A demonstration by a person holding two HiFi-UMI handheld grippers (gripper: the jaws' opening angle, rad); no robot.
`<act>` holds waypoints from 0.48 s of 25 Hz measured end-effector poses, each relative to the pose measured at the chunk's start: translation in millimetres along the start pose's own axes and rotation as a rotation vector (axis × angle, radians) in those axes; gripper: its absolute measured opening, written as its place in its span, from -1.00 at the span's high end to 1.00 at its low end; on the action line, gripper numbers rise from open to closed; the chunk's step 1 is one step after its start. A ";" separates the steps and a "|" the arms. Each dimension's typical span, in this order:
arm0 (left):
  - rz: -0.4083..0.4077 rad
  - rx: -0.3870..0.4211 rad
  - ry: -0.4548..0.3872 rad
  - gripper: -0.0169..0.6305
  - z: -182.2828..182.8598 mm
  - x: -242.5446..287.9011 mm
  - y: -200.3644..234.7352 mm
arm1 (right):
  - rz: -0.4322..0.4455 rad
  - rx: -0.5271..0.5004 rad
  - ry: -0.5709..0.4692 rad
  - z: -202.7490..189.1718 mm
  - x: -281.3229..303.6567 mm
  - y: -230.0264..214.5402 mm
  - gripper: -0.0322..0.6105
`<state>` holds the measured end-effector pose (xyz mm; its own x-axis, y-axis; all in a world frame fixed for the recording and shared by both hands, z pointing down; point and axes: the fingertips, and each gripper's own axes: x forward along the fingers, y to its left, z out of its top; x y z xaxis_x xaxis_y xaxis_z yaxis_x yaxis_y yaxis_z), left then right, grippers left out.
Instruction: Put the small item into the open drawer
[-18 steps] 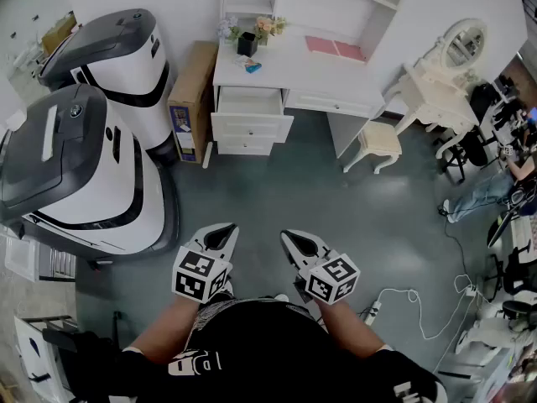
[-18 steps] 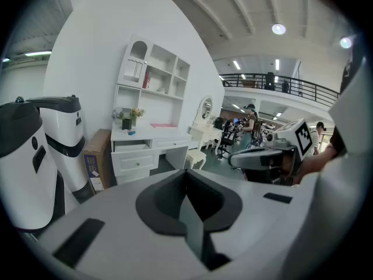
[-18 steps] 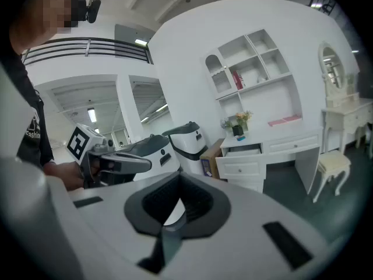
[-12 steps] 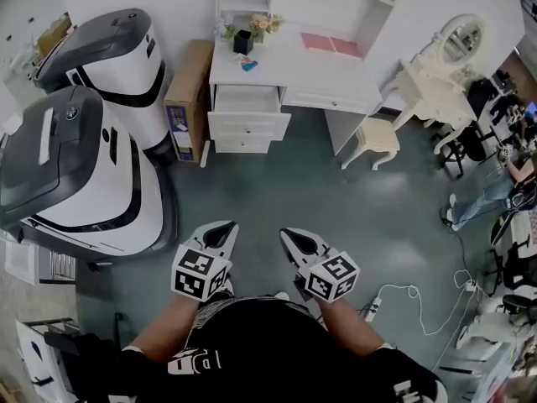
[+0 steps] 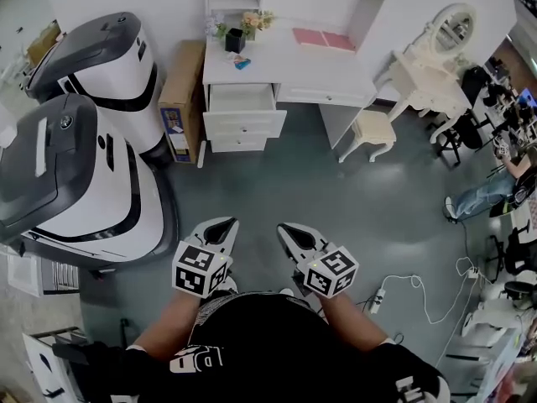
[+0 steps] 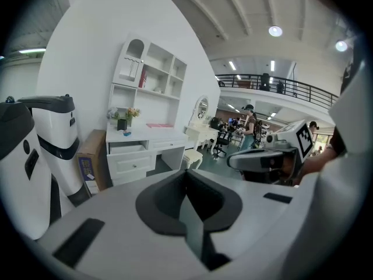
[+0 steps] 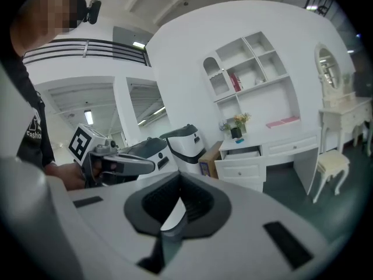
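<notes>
The person is standing on the grey-green floor, well apart from the white desk, and is holding both tools out in front of the body, side by side and not touching. The left hand-held gripper is showing its jaws pressed fully together with nothing between them. The right hand-held gripper is likewise closed tight on nothing. Both are pointing toward the desk.

The small blue item is lying on the worktop near its left end, just beside the black vase of flowers. The top drawer of the left drawer stack is standing pulled open below the item, its white inside showing. A pink sheet is lying further right on the worktop. A cream stool is standing in front of the desk, a cardboard box is standing against the desk's left side, and two large white-and-grey machines are sitting beyond the box.
</notes>
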<state>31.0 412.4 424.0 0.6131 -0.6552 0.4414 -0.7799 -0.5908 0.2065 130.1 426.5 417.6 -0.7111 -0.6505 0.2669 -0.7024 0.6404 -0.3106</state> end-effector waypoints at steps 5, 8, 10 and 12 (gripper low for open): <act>-0.023 -0.009 0.052 0.91 -14.5 -2.0 14.3 | -0.011 -0.029 0.011 0.4 16.3 10.6 0.87; -0.029 -0.007 0.046 0.91 -16.1 -8.9 25.2 | -0.041 -0.019 0.006 -0.3 25.2 12.6 0.87; -0.031 -0.001 0.047 0.91 -18.2 -14.2 34.0 | -0.064 0.000 0.003 -3.4 31.4 14.2 0.87; -0.030 0.000 0.044 0.91 -19.8 -21.0 44.0 | -0.075 0.013 0.006 -7.4 37.5 20.4 0.87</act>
<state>-18.7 409.5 441.2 0.6298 -0.6159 0.4733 -0.7616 -0.6094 0.2205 89.0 418.2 428.0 -0.6565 -0.6942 0.2952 -0.7535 0.5844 -0.3013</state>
